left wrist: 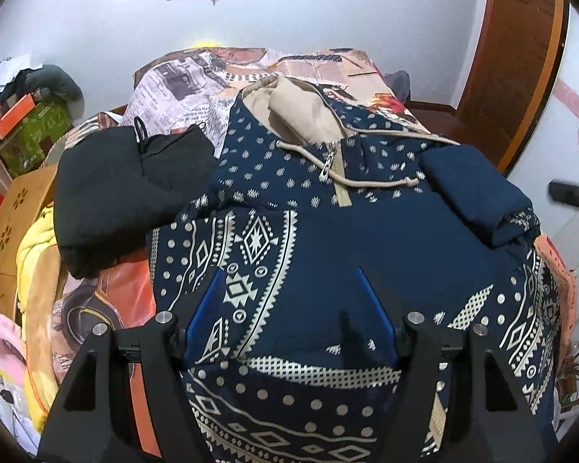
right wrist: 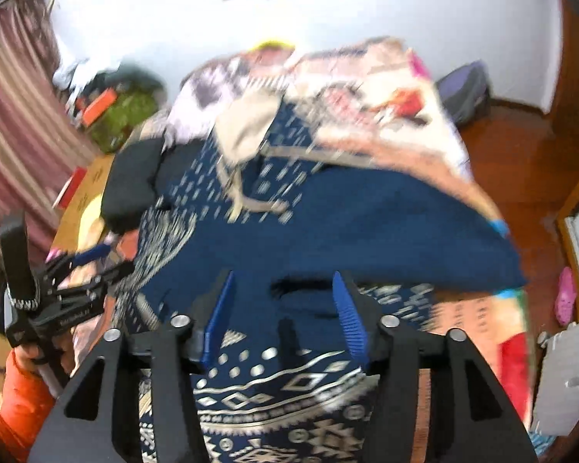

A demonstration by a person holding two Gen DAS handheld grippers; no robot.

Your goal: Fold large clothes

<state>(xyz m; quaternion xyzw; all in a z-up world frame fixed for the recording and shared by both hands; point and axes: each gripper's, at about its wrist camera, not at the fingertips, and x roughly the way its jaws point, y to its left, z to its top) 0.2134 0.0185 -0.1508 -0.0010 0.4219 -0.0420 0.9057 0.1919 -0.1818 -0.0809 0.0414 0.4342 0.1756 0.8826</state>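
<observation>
A navy hoodie (left wrist: 328, 239) with white geometric print, beige hood lining and drawstrings lies spread on the bed, its right sleeve folded in over the chest. It also shows in the blurred right wrist view (right wrist: 366, 231). My left gripper (left wrist: 289, 289) hovers open over the hoodie's lower front, its blue pads wide apart and empty. My right gripper (right wrist: 283, 297) is open just above the hoodie's lower part, nothing between its pads. In the right wrist view the left gripper (right wrist: 92, 258) shows at the left edge, held by an orange-sleeved arm.
A folded black garment (left wrist: 127, 193) lies on the bed left of the hoodie. The bed has a newspaper-print cover (left wrist: 181, 85). A yellow garment (left wrist: 34, 247) and a wooden stand (left wrist: 7, 231) crowd the left. A wooden door (left wrist: 521, 58) stands at right.
</observation>
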